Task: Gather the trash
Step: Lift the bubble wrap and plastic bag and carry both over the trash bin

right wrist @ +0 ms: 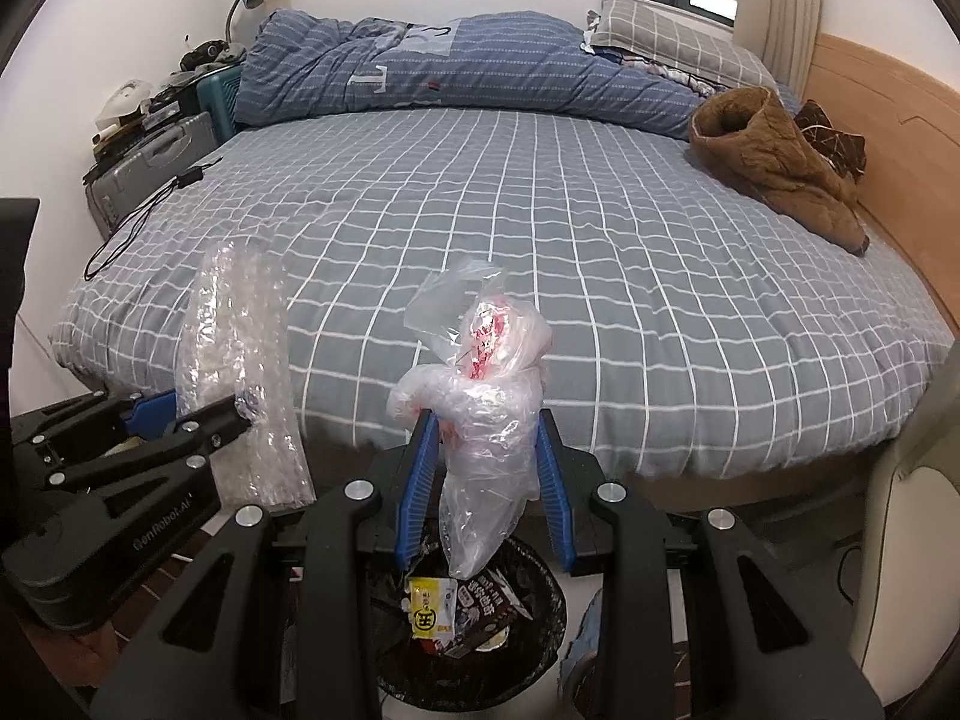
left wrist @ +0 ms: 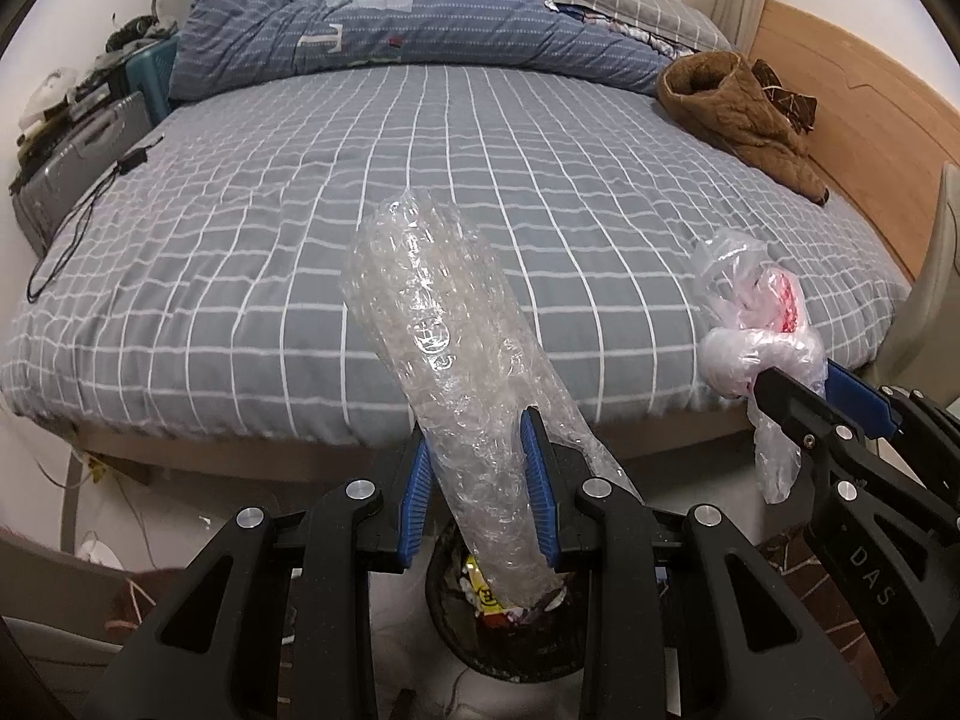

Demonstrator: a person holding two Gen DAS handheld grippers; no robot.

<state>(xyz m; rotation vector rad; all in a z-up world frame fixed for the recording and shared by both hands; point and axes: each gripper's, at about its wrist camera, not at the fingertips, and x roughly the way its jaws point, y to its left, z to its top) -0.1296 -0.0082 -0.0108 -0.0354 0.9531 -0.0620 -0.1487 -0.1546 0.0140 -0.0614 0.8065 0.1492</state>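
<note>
My left gripper is shut on a long roll of clear bubble wrap, held tilted above a black trash bin that holds wrappers. My right gripper is shut on a crumpled clear plastic bag with red print, held directly over the same bin. The bag's tail hangs toward the bin's mouth. In the left wrist view the right gripper and its bag are at the right. In the right wrist view the left gripper and the bubble wrap are at the left.
A bed with a grey checked sheet fills the view behind the bin. A folded blue quilt and a pillow lie at its far end, brown clothing at the right. A cable and a grey case sit at the left.
</note>
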